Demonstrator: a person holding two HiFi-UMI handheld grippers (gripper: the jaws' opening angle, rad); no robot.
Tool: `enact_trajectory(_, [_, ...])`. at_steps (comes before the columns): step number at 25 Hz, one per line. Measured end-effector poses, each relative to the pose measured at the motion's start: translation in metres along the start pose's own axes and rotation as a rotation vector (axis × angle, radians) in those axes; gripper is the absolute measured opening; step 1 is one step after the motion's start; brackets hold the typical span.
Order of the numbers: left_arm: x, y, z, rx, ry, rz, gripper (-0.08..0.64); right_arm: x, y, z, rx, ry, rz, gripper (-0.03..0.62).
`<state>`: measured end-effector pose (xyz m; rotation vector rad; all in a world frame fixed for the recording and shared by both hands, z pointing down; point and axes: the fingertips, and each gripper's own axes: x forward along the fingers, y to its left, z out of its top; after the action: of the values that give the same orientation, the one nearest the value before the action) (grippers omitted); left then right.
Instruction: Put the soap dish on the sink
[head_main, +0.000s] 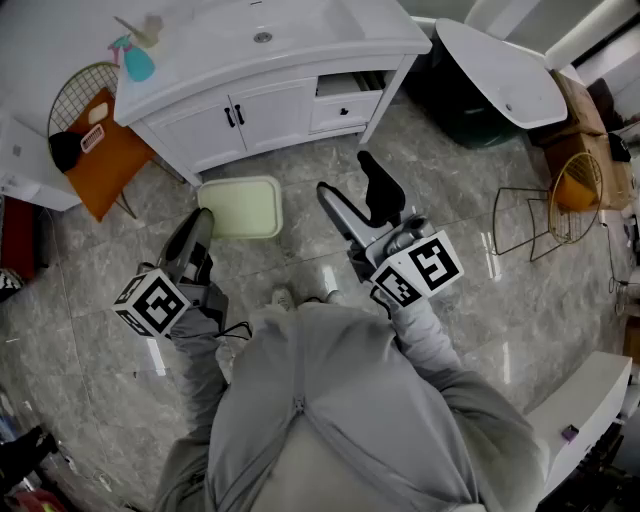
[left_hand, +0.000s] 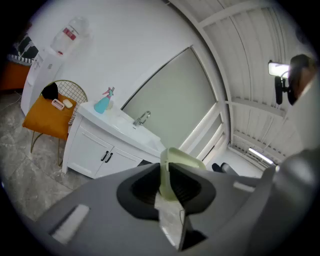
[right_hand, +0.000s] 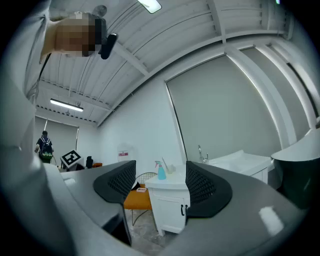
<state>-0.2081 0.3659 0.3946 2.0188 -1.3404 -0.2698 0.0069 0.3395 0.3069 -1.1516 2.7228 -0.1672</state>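
Grip: left gripper (head_main: 200, 225) clamped on rim of pale green soap dish (head_main: 240, 207), centre-left of frame | right gripper (head_main: 345, 178) wide, empty | sink (head_main: 190, 62) upper centre | advice: hold dish level, clear the counter edge, set it flat beside the basin.

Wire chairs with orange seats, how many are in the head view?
2. One wire chair stands left of the white sink cabinet; the other is at the far right. More may be out of frame.
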Motion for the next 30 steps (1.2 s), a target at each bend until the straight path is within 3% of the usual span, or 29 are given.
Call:
enact_trajectory(15, [0.013,0.008,0.003,-0.004,0.015,-0.006,0.114,0.009,-0.012,0.003,0.047,-0.043,-0.032,0.304])
enact_trajectory(30, [0.031,0.044,0.032,0.007,0.085,-0.072,0.114,0.045,-0.008,-0.006,0.039,-0.055,-0.149,0.302])
